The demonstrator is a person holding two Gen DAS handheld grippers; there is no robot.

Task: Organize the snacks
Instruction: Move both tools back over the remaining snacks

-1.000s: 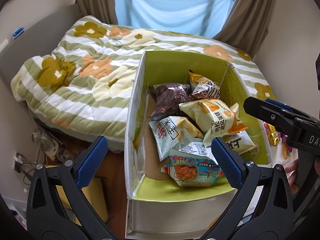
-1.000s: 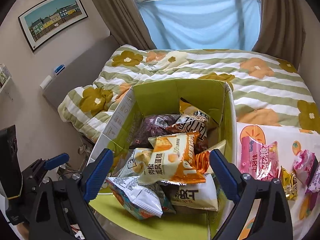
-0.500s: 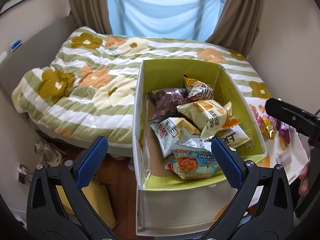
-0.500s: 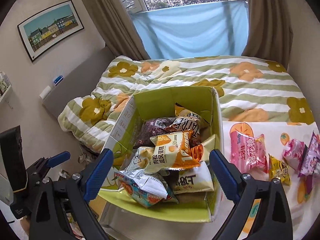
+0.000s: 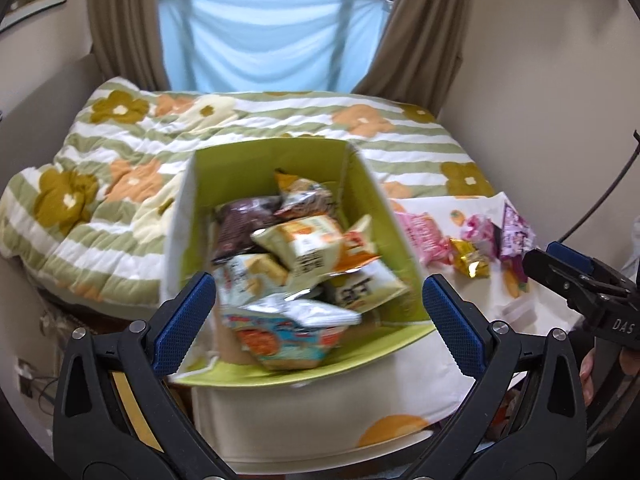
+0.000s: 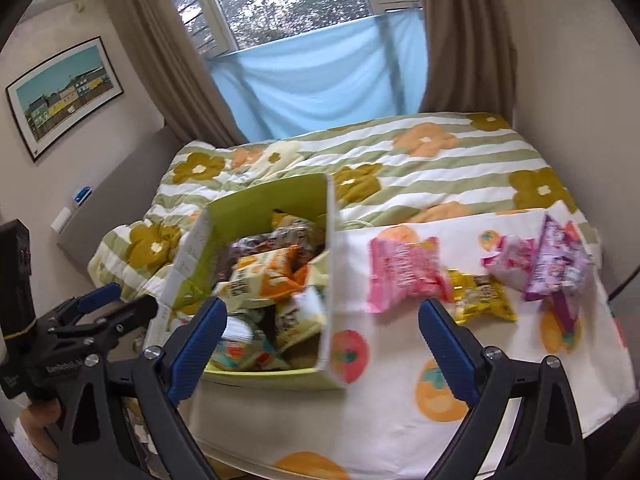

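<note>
Snacks fill the green box [image 5: 362, 184], which is the big thing in the middle. The box sits at the left end of a surface [image 6: 384, 412] covered by a white cloth with orange fruit on it. Inside the box lie many bags, such as a brown bag [image 5: 240, 224], an orange and cream bag [image 5: 308, 242] and a blue bag [image 5: 280, 336] at the near end. Right of the box, on the cloth, lie a pink bag [image 6: 404, 274], a small yellow bag [image 6: 480, 300], a pale pink bag [image 6: 510, 264] and a purple bag [image 6: 558, 264]. Behind the box is a bed [image 5: 132, 168] with a flower quilt. The left tool [image 5: 316, 322] is wide and holds nothing, above the near end of the box. The right tool [image 6: 320, 344] is wide and holds nothing too, over the box's right wall.
</note>
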